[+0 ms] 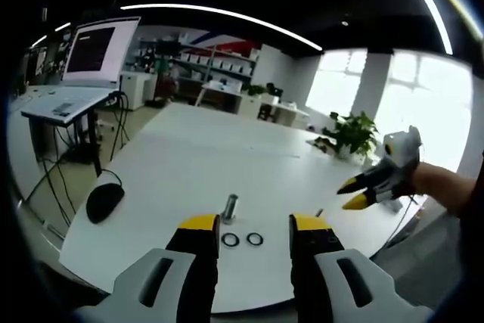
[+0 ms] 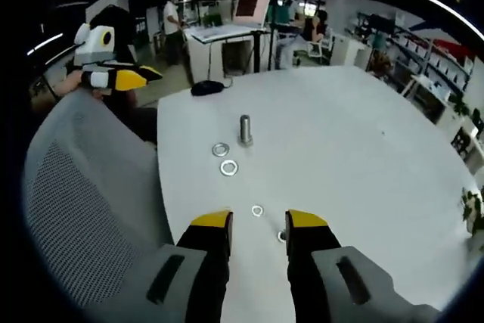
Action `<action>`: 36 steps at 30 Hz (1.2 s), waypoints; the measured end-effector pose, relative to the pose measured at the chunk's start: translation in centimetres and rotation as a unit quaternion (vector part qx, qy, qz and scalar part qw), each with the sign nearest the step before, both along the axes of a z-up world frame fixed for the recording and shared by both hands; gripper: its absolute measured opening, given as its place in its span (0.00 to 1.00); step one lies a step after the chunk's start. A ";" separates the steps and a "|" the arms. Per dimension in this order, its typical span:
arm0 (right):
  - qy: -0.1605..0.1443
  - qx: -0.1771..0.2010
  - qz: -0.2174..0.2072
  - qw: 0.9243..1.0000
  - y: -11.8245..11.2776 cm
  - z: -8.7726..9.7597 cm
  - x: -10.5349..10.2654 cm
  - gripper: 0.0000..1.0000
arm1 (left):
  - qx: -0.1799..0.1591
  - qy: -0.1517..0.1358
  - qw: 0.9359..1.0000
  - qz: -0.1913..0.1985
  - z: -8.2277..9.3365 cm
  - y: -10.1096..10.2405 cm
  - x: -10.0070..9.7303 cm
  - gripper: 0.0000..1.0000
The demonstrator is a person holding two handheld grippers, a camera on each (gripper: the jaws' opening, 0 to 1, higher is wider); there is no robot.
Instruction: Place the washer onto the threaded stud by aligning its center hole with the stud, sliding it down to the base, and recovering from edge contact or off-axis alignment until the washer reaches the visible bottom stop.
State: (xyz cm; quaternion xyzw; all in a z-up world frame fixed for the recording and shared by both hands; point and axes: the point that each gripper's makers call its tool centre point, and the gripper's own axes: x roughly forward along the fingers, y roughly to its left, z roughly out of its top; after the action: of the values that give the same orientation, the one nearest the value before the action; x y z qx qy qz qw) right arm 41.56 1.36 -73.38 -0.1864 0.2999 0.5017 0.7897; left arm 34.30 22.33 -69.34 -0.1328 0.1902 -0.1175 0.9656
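Washer (image 1: 230,240) flat beside stud (image 1: 231,206) – thin, stiff, slippery; pinch its rim | left gripper (image 1: 255,226), right gripper (image 2: 259,224) – both agape, empty

Black mouse (image 1: 104,202), laptop (image 1: 89,62), potted plant (image 1: 352,134).

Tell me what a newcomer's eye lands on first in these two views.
The upright threaded stud stands alone on the white table, with two washers lying flat beside it and a smaller ring nearer the right tongs. Both yellow-tipped tongs are open and empty, the left tongs just short of the washers. A black mouse lies near the table's edge.
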 end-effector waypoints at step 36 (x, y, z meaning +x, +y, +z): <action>0.068 0.102 -0.026 0.992 2.6 0.4 -4.8 0.30 | 0.002 0.006 1.000 -0.004 0.0 -0.3 -0.2 0.35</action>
State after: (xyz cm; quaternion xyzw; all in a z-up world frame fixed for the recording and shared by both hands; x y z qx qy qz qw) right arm 36.75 3.99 -73.01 -0.0625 0.3049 0.5202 0.7953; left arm 34.13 21.99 -69.37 -0.1310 0.1970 -0.1205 0.9641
